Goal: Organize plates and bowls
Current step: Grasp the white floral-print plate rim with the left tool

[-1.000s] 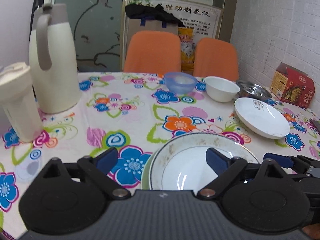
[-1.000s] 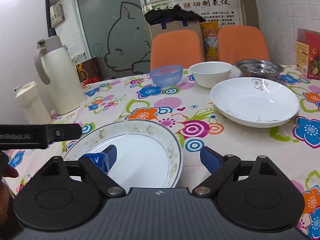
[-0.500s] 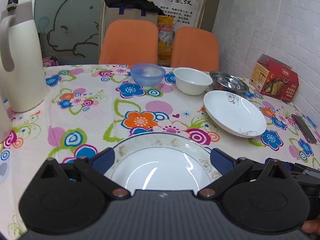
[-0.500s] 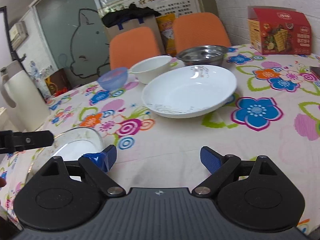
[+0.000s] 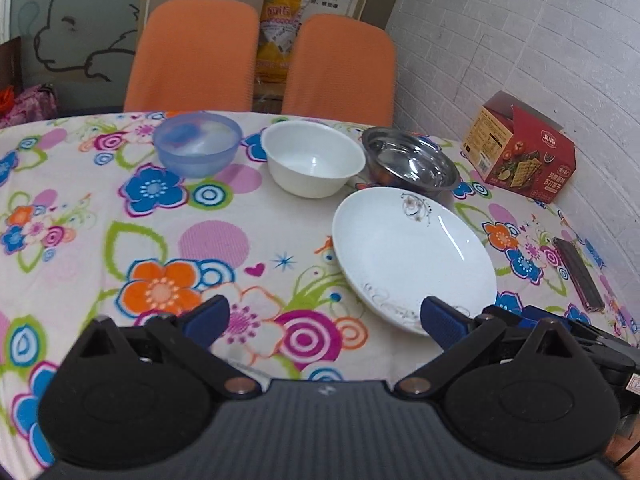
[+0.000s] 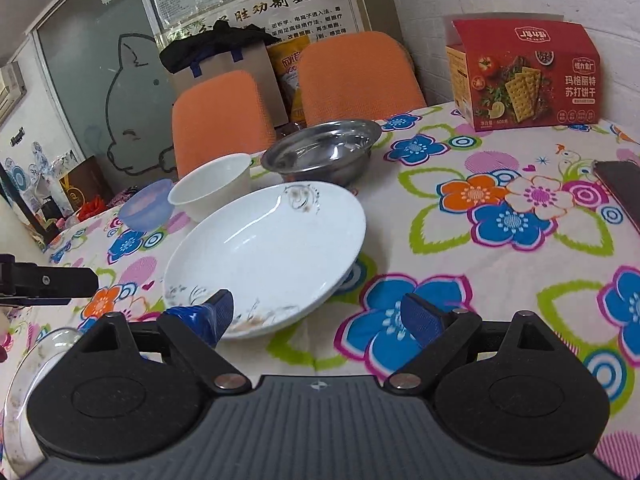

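Both open, empty grippers, left gripper [image 5: 322, 318] and right gripper [image 6: 318, 316], swung from the gold-rimmed plate [image 6: 24, 392] toward the white plate [image 6: 266, 258]; grasping its rim comes next.

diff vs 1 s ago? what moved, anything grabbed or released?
Both grippers swung right, off the gold-rimmed plate, now only an edge at the right view's lower left, toward the white floral plate. The right gripper is open at that plate's near rim; the left gripper is open over bare tablecloth. Nothing was grabbed or released. The blue bowl, white bowl and steel bowl stayed put.
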`<state>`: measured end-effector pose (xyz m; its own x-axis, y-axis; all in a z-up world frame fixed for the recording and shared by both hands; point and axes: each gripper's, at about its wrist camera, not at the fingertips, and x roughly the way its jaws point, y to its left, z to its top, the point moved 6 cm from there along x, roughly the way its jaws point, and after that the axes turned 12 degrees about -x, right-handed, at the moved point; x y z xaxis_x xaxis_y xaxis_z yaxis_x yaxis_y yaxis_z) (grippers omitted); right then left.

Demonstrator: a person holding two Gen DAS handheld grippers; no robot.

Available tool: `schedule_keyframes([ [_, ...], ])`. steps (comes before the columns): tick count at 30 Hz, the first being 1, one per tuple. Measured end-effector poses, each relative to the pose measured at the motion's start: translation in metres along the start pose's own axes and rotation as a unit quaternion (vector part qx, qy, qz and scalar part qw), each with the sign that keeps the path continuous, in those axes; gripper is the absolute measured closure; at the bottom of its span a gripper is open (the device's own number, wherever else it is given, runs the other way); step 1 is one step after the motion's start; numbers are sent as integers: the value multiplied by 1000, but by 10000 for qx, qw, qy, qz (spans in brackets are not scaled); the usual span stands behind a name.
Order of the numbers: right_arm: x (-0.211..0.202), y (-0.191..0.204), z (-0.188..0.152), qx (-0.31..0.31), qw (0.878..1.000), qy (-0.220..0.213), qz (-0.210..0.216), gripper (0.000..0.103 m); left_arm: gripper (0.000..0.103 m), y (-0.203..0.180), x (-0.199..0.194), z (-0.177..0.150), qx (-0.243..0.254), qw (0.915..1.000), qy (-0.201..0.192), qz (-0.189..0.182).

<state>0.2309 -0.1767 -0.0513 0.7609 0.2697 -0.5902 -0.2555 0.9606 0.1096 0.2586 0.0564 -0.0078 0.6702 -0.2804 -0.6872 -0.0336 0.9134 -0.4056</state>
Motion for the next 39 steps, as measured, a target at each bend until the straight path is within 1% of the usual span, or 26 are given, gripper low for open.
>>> schedule_keyframes([
  [3,27,-10,12,-187,9994,239,-193,25,2,-11,42,15,-57,9990,439,-116],
  [5,46,-11,16,-338,9981,455,-252,25,3,-13,67,21,-157,9976,672,-15],
  [7,60,-7,19,-518,9969,568,-187,25,3,-16,89,26,-149,9964,837,5],
  [8,65,-4,20,-606,9960,626,-177,24,4,-17,97,28,-160,9958,898,47],
  [10,72,3,21,-887,9937,651,-230,24,7,-18,108,29,-197,9949,987,45],
  [11,73,6,21,-986,9928,639,-219,25,9,-20,110,29,-140,9953,958,18],
  [13,75,10,22,-1019,9929,593,-155,24,10,-24,113,29,-1,9957,921,70],
  [16,76,13,21,-1055,9933,458,-132,22,15,-26,114,29,129,9958,898,108],
  [18,75,12,21,-1058,9935,414,-102,22,22,-25,112,28,205,9960,853,164],
  [20,74,12,21,-1111,9930,393,-51,22,25,-24,111,27,255,9962,808,190],
  [23,75,13,22,-1122,9930,376,-62,22,25,-26,112,27,254,9965,750,274],
  [25,78,16,24,-1029,9935,455,-178,22,25,-30,113,26,243,9965,735,302],
  [27,80,21,26,-1016,9930,567,-187,21,26,-34,114,24,267,9964,721,343],
  [29,79,21,24,-1053,9931,501,-117,21,30,-36,112,21,348,9961,703,393],
  [30,77,20,22,-1106,9929,432,-22,21,33,-35,111,20,396,9959,705,409],
  [31,75,18,20,-1161,9926,363,72,21,35,-35,110,19,442,9956,711,421],
  [33,73,17,19,-1197,9922,330,86,21,35,-34,110,19,497,9953,721,420],
  [36,75,19,20,-1209,9921,343,40,20,36,-38,113,18,580,9944,710,524],
  [37,75,19,20,-1222,9919,329,66,20,40,-39,112,17,627,9940,683,579],
  [38,74,18,19,-1243,9916,326,116,20,52,-40,111,16,632,9943,663,548],
  [39,73,18,19,-1285,9910,329,175,21,57,-40,109,16,611,9946,692,483],
])
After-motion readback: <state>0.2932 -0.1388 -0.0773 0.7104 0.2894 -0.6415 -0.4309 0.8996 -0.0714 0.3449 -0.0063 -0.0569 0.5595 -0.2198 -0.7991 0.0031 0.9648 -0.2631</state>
